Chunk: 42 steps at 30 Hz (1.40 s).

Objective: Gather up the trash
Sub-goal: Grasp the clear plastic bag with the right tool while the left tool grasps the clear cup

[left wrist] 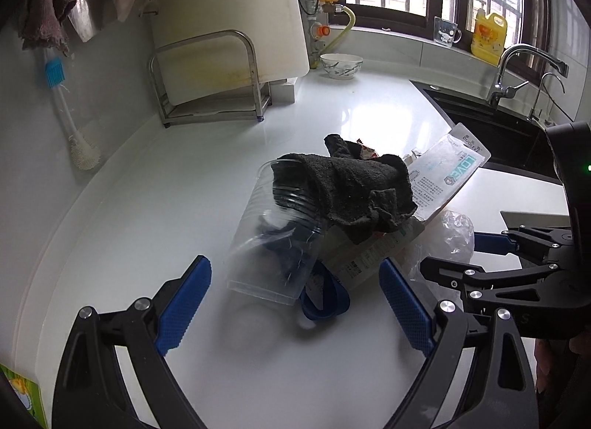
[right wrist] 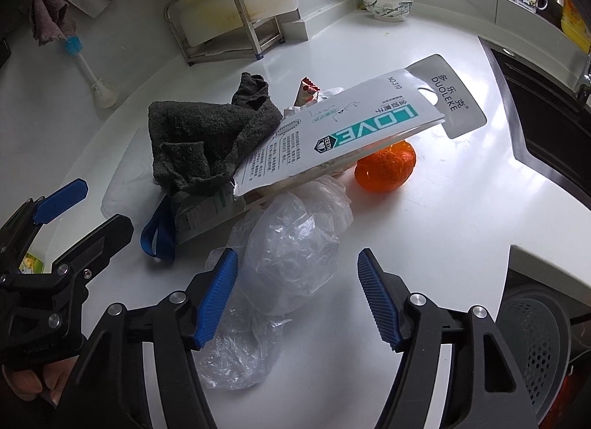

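A pile of trash lies on the white counter (left wrist: 155, 207). In the left wrist view a clear plastic cup (left wrist: 273, 244) lies on its side, with a dark cloth (left wrist: 343, 185) draped over its mouth. My left gripper (left wrist: 293, 264) is open, its blue pads either side of the cup's base and not touching it. A white toothpick package (right wrist: 354, 130) leans over an orange (right wrist: 386, 167). A blue strap loop (right wrist: 159, 233) pokes out beneath. My right gripper (right wrist: 295, 255) is open over a crumpled clear plastic bag (right wrist: 291, 244), which sits between its fingers without being squeezed.
A cutting board in a steel rack (left wrist: 210, 74), a patterned bowl (left wrist: 340, 65) and a hanging brush (left wrist: 66, 111) line the back. The black sink (left wrist: 491, 122) and faucet (left wrist: 517, 67) are to the right. A grey colander (right wrist: 532, 347) sits below the counter edge.
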{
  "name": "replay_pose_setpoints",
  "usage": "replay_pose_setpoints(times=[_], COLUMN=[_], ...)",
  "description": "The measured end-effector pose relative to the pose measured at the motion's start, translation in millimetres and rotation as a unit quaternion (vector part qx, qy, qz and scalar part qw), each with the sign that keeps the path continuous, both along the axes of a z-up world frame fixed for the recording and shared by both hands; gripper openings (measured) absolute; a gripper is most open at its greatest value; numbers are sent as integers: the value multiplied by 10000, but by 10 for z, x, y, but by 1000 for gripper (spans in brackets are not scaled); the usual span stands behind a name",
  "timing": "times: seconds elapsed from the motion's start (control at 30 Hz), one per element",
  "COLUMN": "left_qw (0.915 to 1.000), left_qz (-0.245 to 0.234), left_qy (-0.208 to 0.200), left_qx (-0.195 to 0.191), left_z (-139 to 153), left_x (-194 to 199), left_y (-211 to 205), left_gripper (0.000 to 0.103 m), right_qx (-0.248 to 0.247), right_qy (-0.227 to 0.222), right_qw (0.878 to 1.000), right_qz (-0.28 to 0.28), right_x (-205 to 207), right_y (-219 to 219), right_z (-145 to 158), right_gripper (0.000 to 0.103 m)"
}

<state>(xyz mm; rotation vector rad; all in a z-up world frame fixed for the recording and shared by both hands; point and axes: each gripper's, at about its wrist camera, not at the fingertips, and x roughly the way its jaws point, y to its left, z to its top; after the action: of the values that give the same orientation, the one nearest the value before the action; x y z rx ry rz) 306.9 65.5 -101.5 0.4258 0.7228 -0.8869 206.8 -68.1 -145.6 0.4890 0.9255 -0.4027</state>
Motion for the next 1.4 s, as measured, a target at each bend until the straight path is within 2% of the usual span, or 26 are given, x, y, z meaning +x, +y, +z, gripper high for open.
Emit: replay_pose_setpoints(times=[0.03,0.07,0.1,0.23,0.67,0.73,0.87,1.0,1.4], left_qw=[10000,10000,10000,9999,9996,9994,9988,9979,9949], left_qz=[13,21,24,47,-9,27,111,233,861], left_qy=[10,24,36,113,268,344,486,597,459], left_qx=[-5,-9,-15,-17,131,54,2,-115,-273], left_z=[-7,-17,-26,-63,-262,-266,-264,-233,70], left_x=[13,29,39,85,328,361,408,419,232], left_y=[-1,-5,-9,-30,-249,-243,-215,-158,86], left_gripper=[90,90,90,91,91,88,63,61,58], right_qx=[-3,5,42,150,160,135,144,163,163], right_qy=[-45,-44,-45,-146,-238,-247,-255,-254,-304], right_qw=[10000,10000,9999,9996,9994,9993,9992,9991,9984], right_qz=[22,61,105,193,204,230,254,282,443], right_x=[-4,-1,0,-78,-370,-375,-397,-398,-456], right_y=[0,-3,-3,-46,-141,-129,-113,-126,-150], right_z=[5,5,0,15,90,101,102,102,183], right_gripper=[56,41,31,20,18,18,18,18,18])
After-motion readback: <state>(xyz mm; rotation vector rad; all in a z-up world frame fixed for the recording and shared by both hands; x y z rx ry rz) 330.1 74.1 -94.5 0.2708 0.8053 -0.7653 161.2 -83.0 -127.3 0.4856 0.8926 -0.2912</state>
